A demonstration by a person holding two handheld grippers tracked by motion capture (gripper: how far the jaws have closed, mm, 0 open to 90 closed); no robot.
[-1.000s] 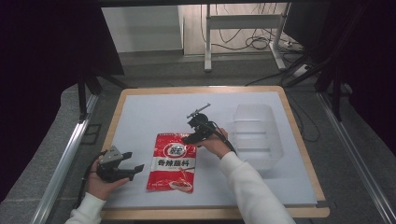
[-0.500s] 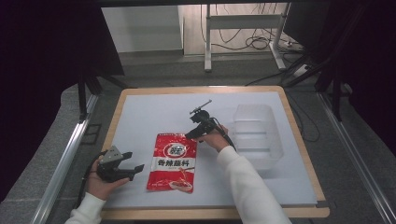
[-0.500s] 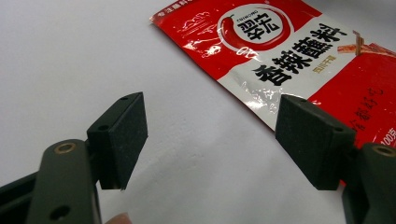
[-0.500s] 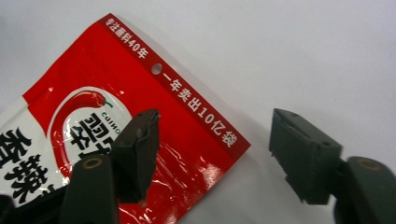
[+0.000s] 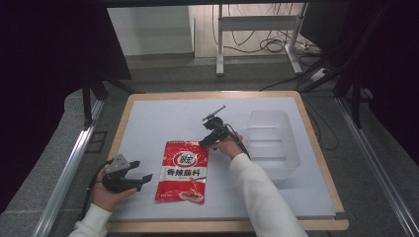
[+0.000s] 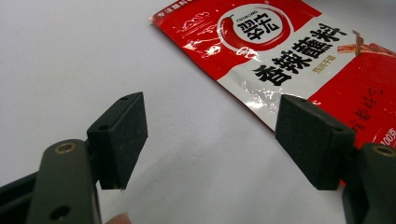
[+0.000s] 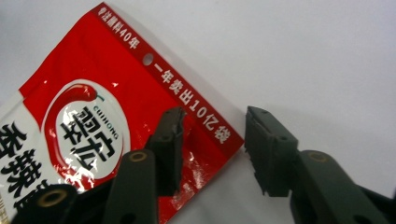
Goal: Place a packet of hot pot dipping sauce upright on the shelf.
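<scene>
1. Red seasoning packet lies flat on the white table, left of a clear plastic bin.
2. Right gripper: jaws just been closing, straddling the packet's top corner, not yet pinching.
3. Left gripper: jaws wide apart, holding nothing, just beside the packet.

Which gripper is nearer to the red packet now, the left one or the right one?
Right. The right gripper stands at the red packet's top corner, jaws just closing around that corner. The left gripper waits open beside the packet's left edge, apart from it.
</scene>
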